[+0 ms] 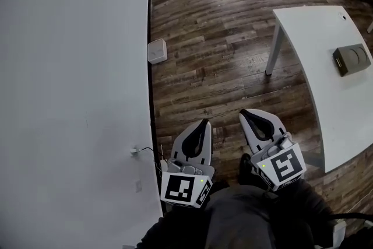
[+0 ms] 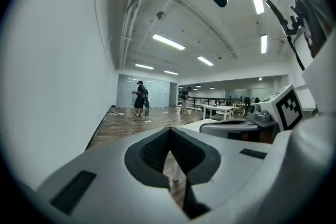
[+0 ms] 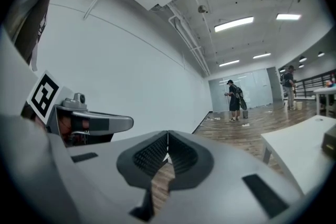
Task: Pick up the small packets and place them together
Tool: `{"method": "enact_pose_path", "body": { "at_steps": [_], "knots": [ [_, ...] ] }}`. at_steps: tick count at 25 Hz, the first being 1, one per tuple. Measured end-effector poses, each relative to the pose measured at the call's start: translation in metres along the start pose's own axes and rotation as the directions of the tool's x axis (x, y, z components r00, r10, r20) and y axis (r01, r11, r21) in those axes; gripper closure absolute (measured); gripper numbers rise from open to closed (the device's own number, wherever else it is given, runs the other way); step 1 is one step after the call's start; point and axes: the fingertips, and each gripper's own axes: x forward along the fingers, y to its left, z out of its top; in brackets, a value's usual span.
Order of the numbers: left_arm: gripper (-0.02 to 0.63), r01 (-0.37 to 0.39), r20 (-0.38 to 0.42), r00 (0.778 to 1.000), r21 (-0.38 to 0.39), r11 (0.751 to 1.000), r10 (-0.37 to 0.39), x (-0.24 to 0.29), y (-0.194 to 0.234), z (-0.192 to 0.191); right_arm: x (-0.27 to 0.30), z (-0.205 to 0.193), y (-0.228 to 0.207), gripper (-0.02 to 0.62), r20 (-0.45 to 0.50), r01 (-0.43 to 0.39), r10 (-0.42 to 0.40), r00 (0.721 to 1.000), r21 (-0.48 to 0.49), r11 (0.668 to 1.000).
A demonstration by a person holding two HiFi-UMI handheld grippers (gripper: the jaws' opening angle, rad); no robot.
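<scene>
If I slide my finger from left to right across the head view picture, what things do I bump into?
Big white wall → small white square box on the wooden floor → left gripper → right gripper → white table → flat olive-brown box lying on that table.

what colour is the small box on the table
Olive-brown: a flat box on the white table. The head view shows it best.

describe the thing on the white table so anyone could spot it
Find the white rectangular table on the dark wood floor at the right. The flat olive-grey square block lies on its top, dark against it; the white square box lies on the floor instead.
</scene>
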Motion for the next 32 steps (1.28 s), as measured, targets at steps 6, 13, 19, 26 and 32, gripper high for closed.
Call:
{"method": "enact_pose_path", "body": {
  "at_steps": [6, 13, 19, 26, 32],
  "knots": [
    [0.603, -0.03, 0.001, 1.0, -0.01, 0.999, 0.03, 0.026, 0.032, 0.006, 0.04, 0.002, -0.015, 0.589, -0.009, -0.026, 0.026, 1.0, -0.003, 1.0],
    [0.603, -0.018, 0.018, 1.0, -0.025, 1.0, 0.018, 0.074, 0.085, 0.011, 0.108, 0.008, -0.035, 0.589, -0.02, -0.02, 0.019, 1.0, -0.027, 0.999],
    [0.603, 0.025, 0.038, 0.999, -0.017, 1.0, -0.024, 0.12, 0.145, 0.028, 0.179, 0.018, -0.044, 0.589, -0.037, 0.003, -0.005, 0.999, -0.038, 0.999],
    [0.603, 0.115, 0.013, 0.993, -0.049, 0.992, -0.115, 0.166, 0.184, 0.022, 0.229, 0.017, -0.065, 0.589, -0.063, 0.088, -0.09, 0.994, -0.037, 0.995],
    [0.603, 0.266, 0.03, 0.964, -0.036, 0.963, -0.265, 0.208, 0.17, 0.03, 0.227, 0.025, -0.098, 0.589, -0.065, 0.231, -0.234, 0.97, -0.054, 0.972]
  ]
}}
